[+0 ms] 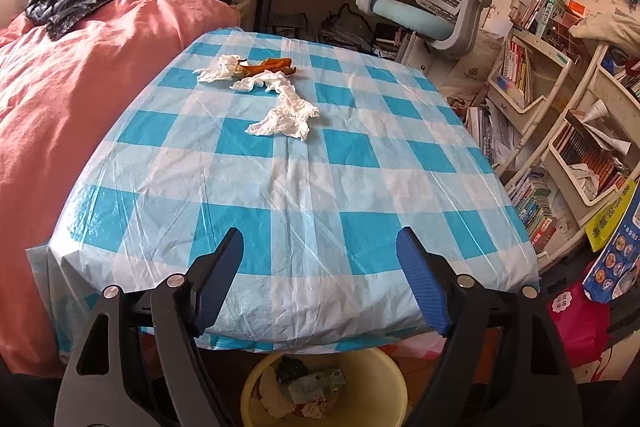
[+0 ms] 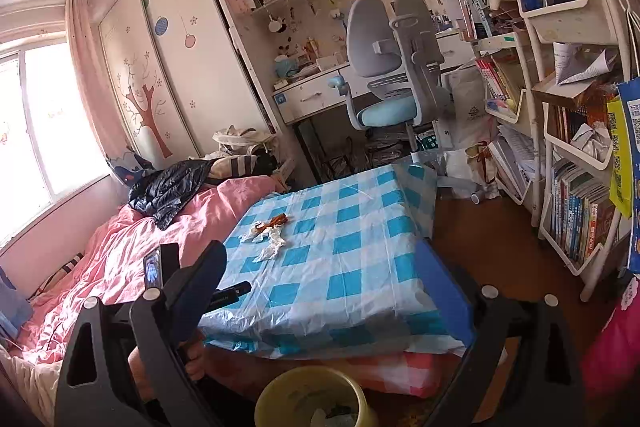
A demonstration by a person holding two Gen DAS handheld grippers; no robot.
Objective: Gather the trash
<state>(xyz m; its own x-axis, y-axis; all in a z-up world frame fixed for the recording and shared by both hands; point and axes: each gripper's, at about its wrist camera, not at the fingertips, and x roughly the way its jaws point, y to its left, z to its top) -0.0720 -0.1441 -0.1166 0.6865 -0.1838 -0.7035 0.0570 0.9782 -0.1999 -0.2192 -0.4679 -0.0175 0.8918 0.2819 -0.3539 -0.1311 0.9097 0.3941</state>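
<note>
Tissues [image 1: 285, 115] and a banana peel [image 1: 267, 67] lie on the checked tablecloth [image 1: 360, 163]; left gripper [image 1: 320, 247] and right gripper [image 2: 320, 263] both gape wide, empty.

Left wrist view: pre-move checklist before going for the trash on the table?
1. Left tool open, nothing between its fingers: ok.
2. Right tool open and empty: ok.
3. Trash located: crumpled tissues and a brown peel lie toward the far left of the checked tablecloth: ok.
4. Path across the cloth from the tools to the tissues free of other things: ok.
5. Yellow bin below the near table edge, open top, already holding some trash: ok.
6. Whether the far tissue and the peel are tangled together: cannot tell.
</note>
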